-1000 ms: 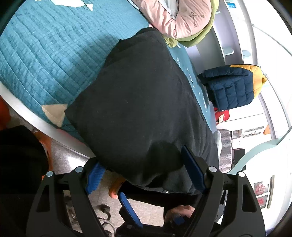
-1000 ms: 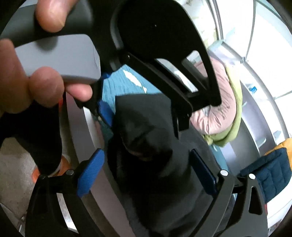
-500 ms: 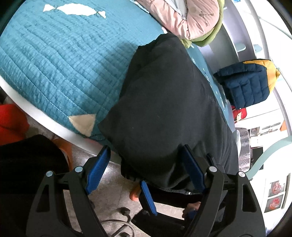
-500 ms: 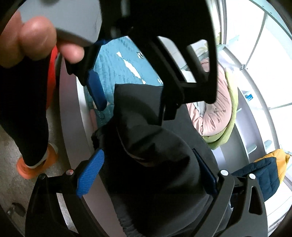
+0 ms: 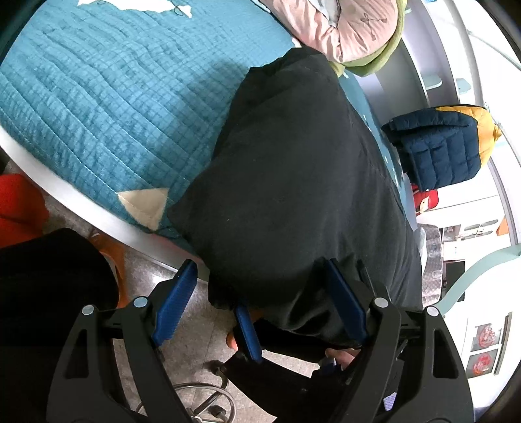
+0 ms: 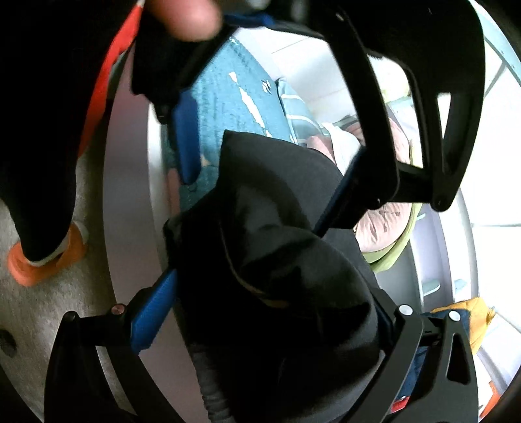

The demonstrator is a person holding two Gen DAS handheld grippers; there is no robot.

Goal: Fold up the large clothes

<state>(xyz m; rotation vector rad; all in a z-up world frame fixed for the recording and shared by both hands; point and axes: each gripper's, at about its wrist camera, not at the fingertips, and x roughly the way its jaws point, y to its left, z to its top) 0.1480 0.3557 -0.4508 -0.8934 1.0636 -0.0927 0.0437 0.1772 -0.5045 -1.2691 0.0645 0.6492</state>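
Observation:
A bulky folded black garment [image 5: 293,182] lies on the teal quilt [image 5: 114,107], its near end hanging over the bed's edge. My left gripper [image 5: 260,299] stands open around that end; its left pad is clear of the cloth. Under the overhang one blue pad [image 5: 247,332] of the right gripper shows, with a hand behind it. In the right wrist view the garment [image 6: 276,244] bulges between the wide jaws of my right gripper [image 6: 267,319], open, hiding the right pad. The left gripper [image 6: 260,169] straddles the cloth above.
The white bed frame [image 5: 65,182] curves along the quilt's near side. A pink and green cushion [image 5: 351,29] lies beyond the garment, a navy and yellow puffer jacket [image 5: 439,146] to its right. A person's black leg and orange shoe [image 6: 42,263] stand on the floor.
The right gripper has sunk and rolled, and the garment's end now fills more of the space between its jaws. The left view has swung a little; its jaws stay wide.

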